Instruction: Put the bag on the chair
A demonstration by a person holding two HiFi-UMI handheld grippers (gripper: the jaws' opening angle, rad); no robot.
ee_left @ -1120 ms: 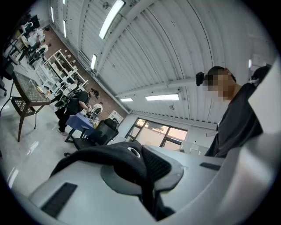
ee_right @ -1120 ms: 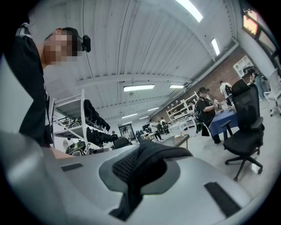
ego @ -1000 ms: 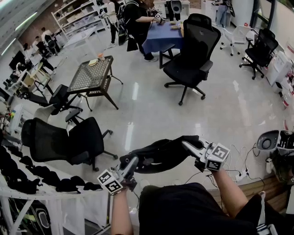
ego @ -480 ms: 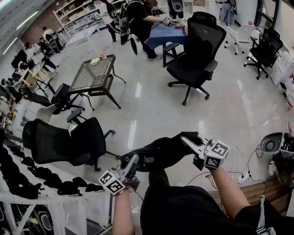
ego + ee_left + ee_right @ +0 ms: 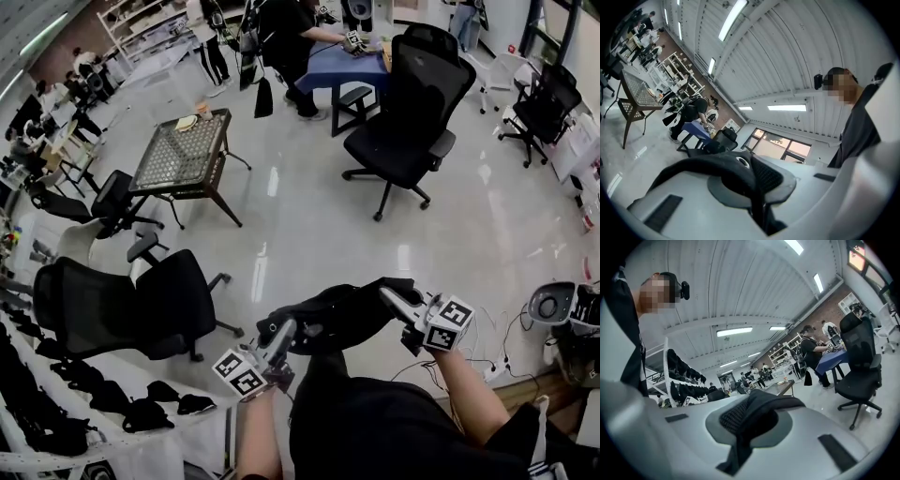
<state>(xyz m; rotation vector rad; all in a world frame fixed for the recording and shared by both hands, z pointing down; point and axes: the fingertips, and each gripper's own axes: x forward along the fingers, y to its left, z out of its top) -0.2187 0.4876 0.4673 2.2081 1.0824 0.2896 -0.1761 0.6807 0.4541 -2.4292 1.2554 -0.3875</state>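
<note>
**1. Grip.** The left gripper (image 5: 284, 331) and the right gripper (image 5: 388, 296) each have jaws clamped narrow on the black bag (image 5: 339, 313). Each gripper view shows a fold of black mesh pinched between the pads. The bag hangs between the 2 grippers, close in front of the person's body. It is clear of the floor (image 5: 309, 216) and touches no chair.

**2. Progress.** Pickup is complete. Carry and placement remain, because the bag rests on no seat yet.

**3. Targets.** The near office chair (image 5: 178, 295) stands at left, just beside the white rack (image 5: 103, 370). The far office chair (image 5: 408, 122) stands alone beyond a stretch of bare floor. The pictures do not settle which chair is meant.

**4. Clearance.**
- Cables (image 5: 487, 361) lie on the floor at right, near the person, and are a likely trip point.
- The middle floor is open and gives a wide lane ahead.
- The lattice-top counter (image 5: 183, 150) bounds that lane on the left.
- The blue counter (image 5: 333, 70), with people at it, stands behind the far office chair, so approach from the near side.
</note>
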